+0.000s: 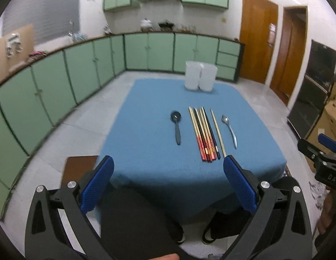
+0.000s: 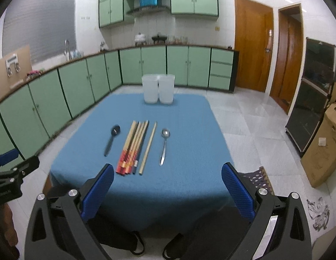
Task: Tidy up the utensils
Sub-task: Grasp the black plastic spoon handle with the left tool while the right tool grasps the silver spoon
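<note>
Utensils are laid in a row on the blue cloth (image 2: 189,130) — black spoon (image 2: 111,140), chopsticks (image 2: 133,147), steel spoon (image 2: 164,145) — with two white cups (image 2: 158,88) set behind. Left gripper (image 1: 168,182) and right gripper (image 2: 168,186) are held spread, empty, above the near edge.

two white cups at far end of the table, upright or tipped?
Upright. Both white cups stand side by side on their bases on the blue tablecloth, open rims up. Whether anything is inside, cannot tell.
</note>
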